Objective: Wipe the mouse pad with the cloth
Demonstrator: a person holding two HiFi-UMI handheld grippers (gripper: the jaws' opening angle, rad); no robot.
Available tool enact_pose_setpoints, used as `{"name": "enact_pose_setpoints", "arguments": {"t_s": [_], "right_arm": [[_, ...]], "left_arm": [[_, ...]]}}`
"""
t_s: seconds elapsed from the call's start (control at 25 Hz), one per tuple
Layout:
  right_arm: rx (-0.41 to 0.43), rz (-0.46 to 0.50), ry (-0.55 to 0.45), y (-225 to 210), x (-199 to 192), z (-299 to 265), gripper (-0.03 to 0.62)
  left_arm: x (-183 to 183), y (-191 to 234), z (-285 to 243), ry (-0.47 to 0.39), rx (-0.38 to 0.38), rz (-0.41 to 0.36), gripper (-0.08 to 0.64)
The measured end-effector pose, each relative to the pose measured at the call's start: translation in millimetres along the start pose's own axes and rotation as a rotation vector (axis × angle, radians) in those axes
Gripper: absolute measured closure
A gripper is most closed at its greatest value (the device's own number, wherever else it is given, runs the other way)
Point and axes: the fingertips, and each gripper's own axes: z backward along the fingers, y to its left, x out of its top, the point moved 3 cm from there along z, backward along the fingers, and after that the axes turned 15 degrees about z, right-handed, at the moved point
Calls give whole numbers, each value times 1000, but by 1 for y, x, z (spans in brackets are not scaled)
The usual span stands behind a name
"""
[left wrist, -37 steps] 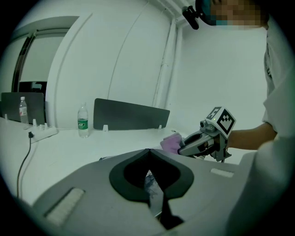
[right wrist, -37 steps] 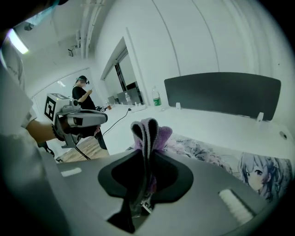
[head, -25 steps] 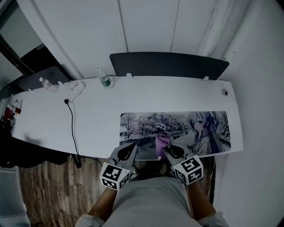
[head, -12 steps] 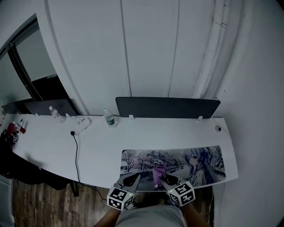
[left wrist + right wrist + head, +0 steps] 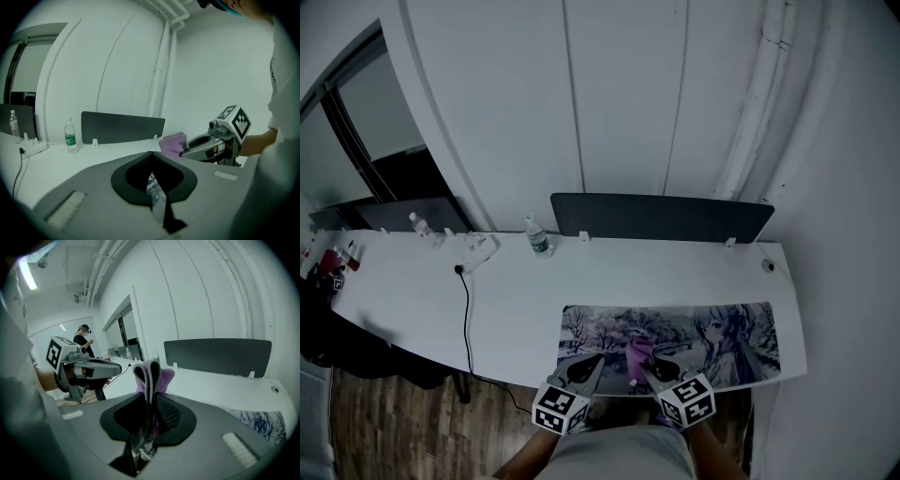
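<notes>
White desk (image 5: 516,300) carries a printed mouse pad (image 5: 712,328) at its front; water bottle (image 5: 537,236), power strip (image 5: 478,251), cable (image 5: 468,309) farther left.

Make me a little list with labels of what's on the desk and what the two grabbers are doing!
Desk: white, with a dark panel along its back edge
Mouse pad: printed picture, lying flat at the front right
Cloth: purple, over the pad
Right gripper: fingers shut on the cloth
Left gripper: fingers together, holding nothing
Also there: water bottle, black cable
</notes>
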Motion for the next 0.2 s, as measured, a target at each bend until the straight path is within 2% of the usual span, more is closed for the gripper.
{"name": "enact_pose_setpoints", "arguments": {"t_s": [0.2], "right_arm": [[-1,3,-5,2,-1,-5,515]], "left_arm": [[-1,-2,-1,11,-2,-2,543]]}}
